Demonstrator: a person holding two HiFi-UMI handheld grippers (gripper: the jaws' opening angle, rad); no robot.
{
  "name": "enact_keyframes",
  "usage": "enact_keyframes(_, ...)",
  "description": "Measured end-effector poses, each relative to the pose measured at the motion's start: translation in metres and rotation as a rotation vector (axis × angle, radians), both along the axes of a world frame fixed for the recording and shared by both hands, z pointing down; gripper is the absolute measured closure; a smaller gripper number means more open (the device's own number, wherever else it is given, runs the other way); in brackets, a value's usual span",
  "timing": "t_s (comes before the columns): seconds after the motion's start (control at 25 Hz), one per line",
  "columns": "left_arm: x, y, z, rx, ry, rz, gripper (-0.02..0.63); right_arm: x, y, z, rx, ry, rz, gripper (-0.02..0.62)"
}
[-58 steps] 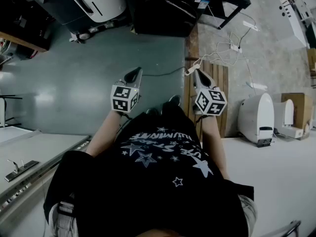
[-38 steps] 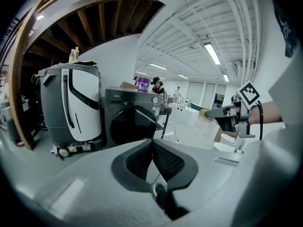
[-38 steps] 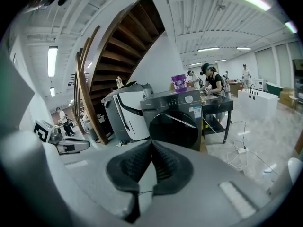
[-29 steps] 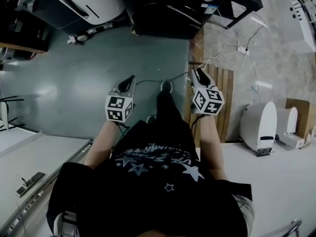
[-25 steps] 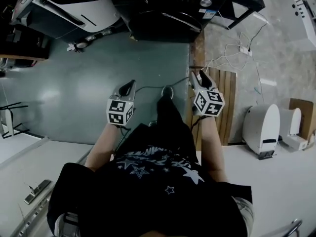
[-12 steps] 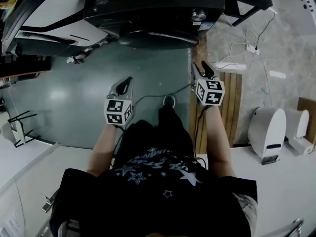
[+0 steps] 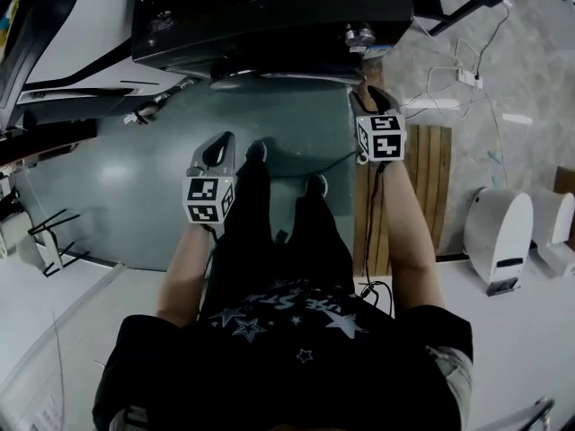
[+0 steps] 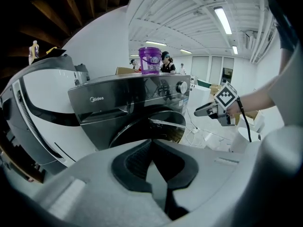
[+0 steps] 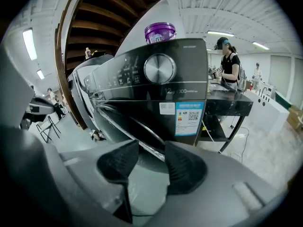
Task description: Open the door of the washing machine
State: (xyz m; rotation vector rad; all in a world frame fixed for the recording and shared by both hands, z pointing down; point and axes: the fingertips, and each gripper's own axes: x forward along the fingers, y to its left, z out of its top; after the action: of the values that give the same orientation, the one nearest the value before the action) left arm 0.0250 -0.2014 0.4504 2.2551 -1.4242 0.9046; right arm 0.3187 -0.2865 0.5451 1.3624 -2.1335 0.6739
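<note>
The dark front-loading washing machine [image 7: 269, 16] fills the top of the head view, its round door [image 7: 283, 72] shut. My right gripper [image 7: 364, 92] reaches close to the machine's front right corner, below the knob [image 7: 359, 34]. In the right gripper view its fingers stand apart, the gripper [image 9: 151, 145] open, and the door's chrome rim [image 9: 128, 122] shows in the gap behind them. My left gripper [image 7: 220, 142] hangs further back over the floor, shut and holding nothing. The left gripper view has the gripper [image 8: 151, 143] aimed at the door [image 8: 147, 129], with the right gripper [image 8: 208, 110] at the right.
A purple tub [image 8: 150, 60] stands on top of the machine. A white appliance [image 7: 63, 34] sits to its left, a black table [image 9: 236, 103] to its right. A wooden pallet [image 7: 422, 187], cables [image 7: 449, 70] and a white device [image 7: 499, 232] lie at the right. People [image 9: 229, 63] stand behind.
The person has walked up to the washing machine, which now fills the top of the view. The right gripper has pushed forward to the door's right side; the left one trails behind.
</note>
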Motion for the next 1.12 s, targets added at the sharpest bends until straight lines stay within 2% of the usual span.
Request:
enact_keyframes(0.28, 0.004, -0.038, 0.018, -0.003, 0.031, 0.073, 0.595, -0.018, -0.038, 0.025, 0.043, 0.105, -0.092, 0.416)
enact_keyframes(0.4, 0.003, -0.046, 0.035, -0.04, 0.06, 0.107, 0.595, -0.025, -0.05, 0.027, 0.086, 0.171, -0.195, 0.416)
enact_keyframes(0.68, -0.011, -0.053, 0.063, -0.099, 0.056, 0.234, 0.595, -0.041, -0.055, 0.054, 0.013, 0.318, -0.337, 0.417)
enact_keyframes(0.92, -0.031, -0.073, 0.078, -0.109, 0.064, 0.29, 0.595, -0.042, -0.056, 0.058, 0.014, 0.358, -0.333, 0.419)
enact_keyframes(1.12, -0.04, -0.078, 0.088, -0.129, 0.076, 0.365, 0.595, -0.043, -0.04, 0.057, -0.03, 0.366, -0.283, 0.419)
